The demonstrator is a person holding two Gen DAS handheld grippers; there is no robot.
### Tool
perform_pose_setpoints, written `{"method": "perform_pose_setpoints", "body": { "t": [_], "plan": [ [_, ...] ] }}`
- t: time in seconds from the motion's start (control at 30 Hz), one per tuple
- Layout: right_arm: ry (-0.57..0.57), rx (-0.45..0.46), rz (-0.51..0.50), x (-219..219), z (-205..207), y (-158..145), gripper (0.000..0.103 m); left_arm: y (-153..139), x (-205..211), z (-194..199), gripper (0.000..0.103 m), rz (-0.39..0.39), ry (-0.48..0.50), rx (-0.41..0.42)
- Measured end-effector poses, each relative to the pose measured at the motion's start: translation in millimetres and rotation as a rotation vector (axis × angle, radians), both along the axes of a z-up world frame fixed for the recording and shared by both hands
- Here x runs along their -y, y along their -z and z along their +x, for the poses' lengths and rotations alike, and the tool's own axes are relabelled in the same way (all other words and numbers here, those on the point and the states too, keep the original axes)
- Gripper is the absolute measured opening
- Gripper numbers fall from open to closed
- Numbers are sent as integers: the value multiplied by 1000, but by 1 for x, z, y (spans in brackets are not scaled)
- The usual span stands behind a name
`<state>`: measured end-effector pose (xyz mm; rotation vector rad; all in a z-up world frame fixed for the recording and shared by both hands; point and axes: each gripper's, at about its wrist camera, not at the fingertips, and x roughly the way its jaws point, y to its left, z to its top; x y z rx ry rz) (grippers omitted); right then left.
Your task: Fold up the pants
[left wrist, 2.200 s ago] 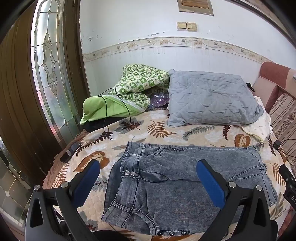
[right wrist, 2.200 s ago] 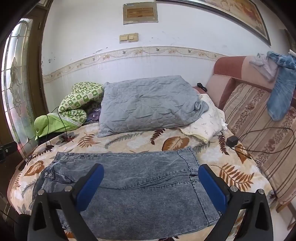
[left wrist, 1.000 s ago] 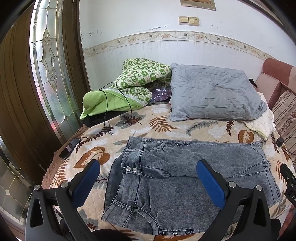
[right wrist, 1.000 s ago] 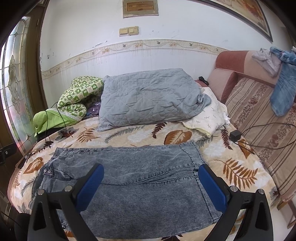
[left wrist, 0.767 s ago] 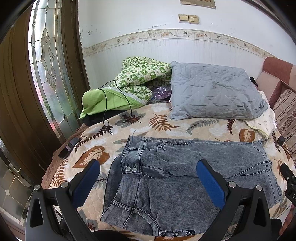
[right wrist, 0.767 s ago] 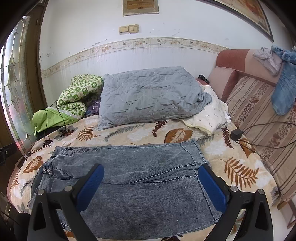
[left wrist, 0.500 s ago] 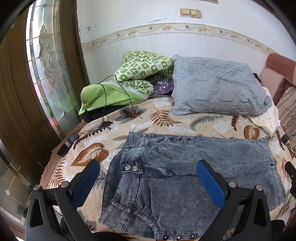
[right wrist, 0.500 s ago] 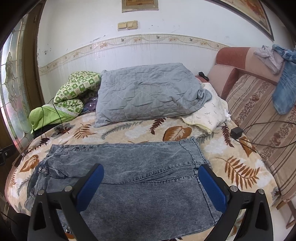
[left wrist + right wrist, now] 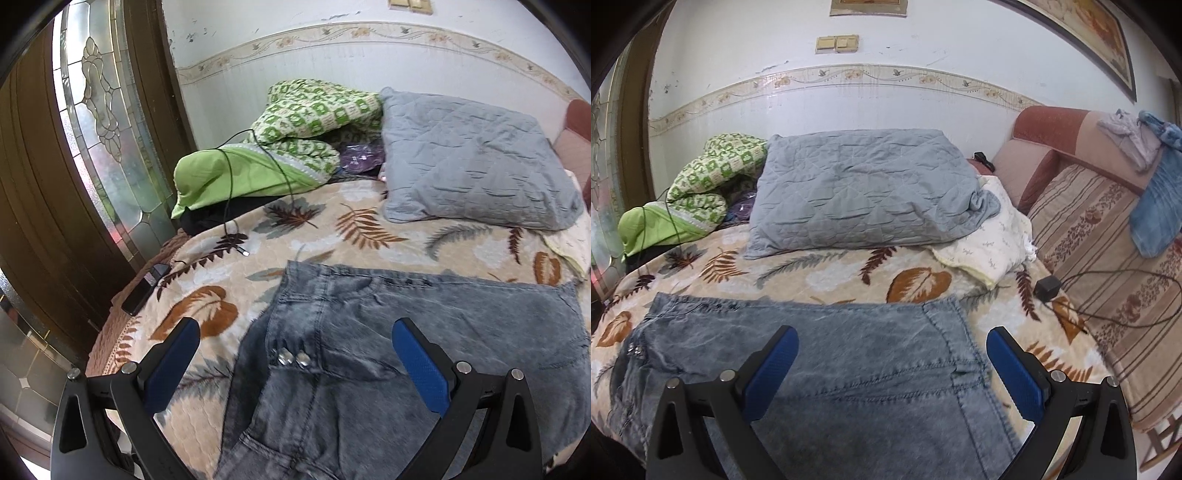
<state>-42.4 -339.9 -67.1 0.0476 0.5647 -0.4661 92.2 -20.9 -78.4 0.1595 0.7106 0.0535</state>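
Grey acid-wash denim pants (image 9: 424, 332) lie flat across the near part of a bed with a leaf-print blanket (image 9: 332, 236). Their waistband with metal buttons (image 9: 291, 357) is at the left. In the right wrist view the pants (image 9: 849, 354) fill the foreground, their hem end at the right. My left gripper (image 9: 295, 354) is open and empty, hovering over the waist end. My right gripper (image 9: 892, 363) is open and empty, hovering over the leg end.
A grey pillow (image 9: 860, 188), a green patterned blanket (image 9: 295, 125) and a cream cloth (image 9: 993, 236) lie at the back of the bed. A cable (image 9: 229, 206) and phone (image 9: 142, 286) lie at the left edge. A charger (image 9: 1047, 288) sits by the striped sofa back (image 9: 1108, 258).
Both grippers have moved forward and lower toward the pants, which now look closer and larger. Both stay open and nothing has been grasped.
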Motion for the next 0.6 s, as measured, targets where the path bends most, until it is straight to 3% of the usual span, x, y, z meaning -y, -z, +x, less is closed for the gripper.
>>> {"method": "perform_pose_setpoints", "body": {
  "t": [0.3, 0.6],
  "plan": [
    [10, -49, -19, 19, 41, 12, 103, 16, -19, 60, 103, 51, -50, -52],
    [-11, -157, -29, 84, 109, 52, 103, 58, -65, 160, 103, -18, -69, -324]
  ]
}}
